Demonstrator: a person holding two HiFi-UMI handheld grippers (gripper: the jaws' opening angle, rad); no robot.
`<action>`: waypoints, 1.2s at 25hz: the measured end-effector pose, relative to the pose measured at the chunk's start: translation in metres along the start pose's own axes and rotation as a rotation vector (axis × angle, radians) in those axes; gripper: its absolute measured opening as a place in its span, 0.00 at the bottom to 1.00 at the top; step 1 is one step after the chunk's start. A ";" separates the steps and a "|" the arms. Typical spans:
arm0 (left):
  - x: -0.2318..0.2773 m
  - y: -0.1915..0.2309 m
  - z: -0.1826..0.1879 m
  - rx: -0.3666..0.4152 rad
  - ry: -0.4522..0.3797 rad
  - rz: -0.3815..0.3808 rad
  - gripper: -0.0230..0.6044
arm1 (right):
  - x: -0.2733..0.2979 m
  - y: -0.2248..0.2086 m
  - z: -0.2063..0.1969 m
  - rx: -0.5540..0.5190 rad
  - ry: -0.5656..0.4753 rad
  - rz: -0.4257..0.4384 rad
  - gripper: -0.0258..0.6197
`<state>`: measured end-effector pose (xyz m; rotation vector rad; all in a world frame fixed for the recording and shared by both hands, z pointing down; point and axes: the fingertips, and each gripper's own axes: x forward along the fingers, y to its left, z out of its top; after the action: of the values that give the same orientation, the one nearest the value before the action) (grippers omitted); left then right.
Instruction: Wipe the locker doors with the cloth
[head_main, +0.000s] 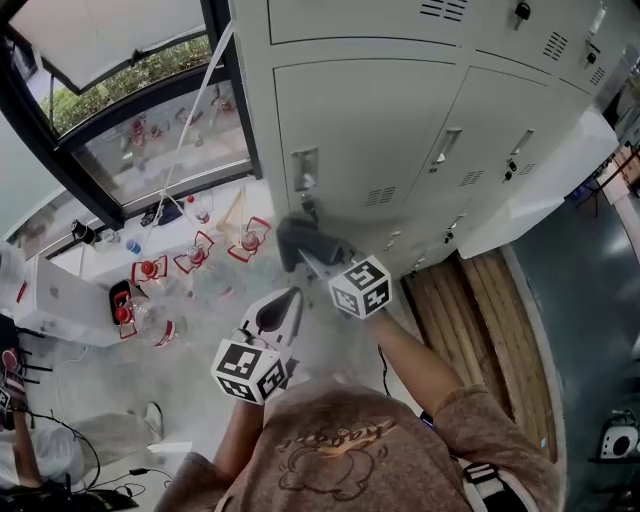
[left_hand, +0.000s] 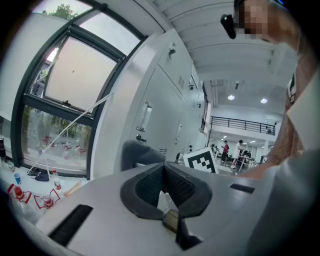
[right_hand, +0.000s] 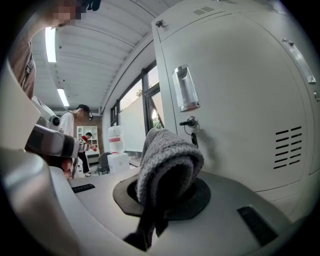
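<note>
1. The grey cloth (right_hand: 167, 165) is bunched into a thick fold. It stands up out of the right gripper (right_hand: 165, 192), whose jaws are clamped on its lower part. A dark tail of the cloth hangs below the pads towards the camera.
2. In the head view the cloth (head_main: 305, 240) sticks out ahead of the right gripper (head_main: 312, 262), towards the lockers. The gripper's marker cube (head_main: 360, 287) sits behind it, nearer the person.
3. The top of the fold is just beside the key (right_hand: 192, 123) in the lock of the nearest locker door (right_hand: 240, 100), below the recessed metal handle (right_hand: 184, 88). No view settles whether the cloth touches the door.
4. Vent slots (right_hand: 287, 147) are cut into the same door, well to the right of the cloth and lower on the panel.
5. The left gripper (left_hand: 162, 187) has its dark pads brought together at the tips, with nothing between them. In its own view the cloth (left_hand: 140, 152) shows beyond the jaws, apart from them.
6. In the head view the left gripper (head_main: 280, 312) is held lower and nearer the person than the right one, pointing towards the same door (head_main: 370, 130).
7. A dark-framed window (head_main: 130, 110) stands to the left of the lockers. Wooden planks (head_main: 470, 300) lie at their foot on the right.
</note>
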<state>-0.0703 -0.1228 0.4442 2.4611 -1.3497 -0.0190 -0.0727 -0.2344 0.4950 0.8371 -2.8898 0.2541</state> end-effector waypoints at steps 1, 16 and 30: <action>0.000 0.001 0.000 -0.002 0.000 0.002 0.04 | 0.004 0.000 -0.002 0.003 0.001 -0.004 0.09; 0.003 0.011 0.001 -0.002 0.008 0.018 0.04 | 0.024 -0.035 -0.001 0.039 -0.029 -0.107 0.09; 0.021 0.003 0.006 0.010 0.015 -0.032 0.04 | -0.008 -0.082 0.007 0.039 -0.044 -0.188 0.09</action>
<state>-0.0625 -0.1431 0.4424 2.4861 -1.3076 -0.0014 -0.0223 -0.2996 0.4976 1.1263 -2.8289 0.2766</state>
